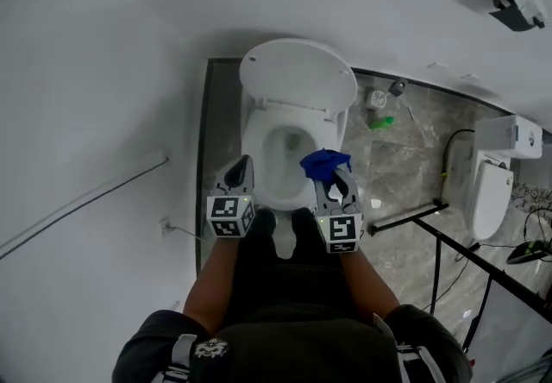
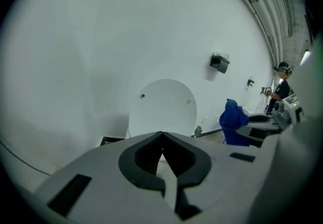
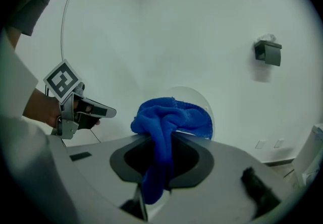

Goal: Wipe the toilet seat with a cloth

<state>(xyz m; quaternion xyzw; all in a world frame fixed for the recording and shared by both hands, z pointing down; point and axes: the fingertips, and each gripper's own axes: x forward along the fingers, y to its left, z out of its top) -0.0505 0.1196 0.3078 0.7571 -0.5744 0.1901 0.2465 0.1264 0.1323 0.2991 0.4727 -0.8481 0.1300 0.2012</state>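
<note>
I hold the blue cloth [image 1: 324, 163] clamped in my right gripper [image 1: 335, 183], off the toilet seat [image 1: 252, 153] at four o'clock of the bowl [image 1: 285, 150], my left gripper [image 1: 239, 172] pinched shut on nothing at eight o'clock, so no wiping is under way and I can't tell whether any is done.

even, soft light; fisheye-bent edges, dark corners in claw views

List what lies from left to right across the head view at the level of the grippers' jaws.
Thin cable → left gripper, shut and empty → blue cloth, held in the right gripper → black bar → second white toilet.
</note>
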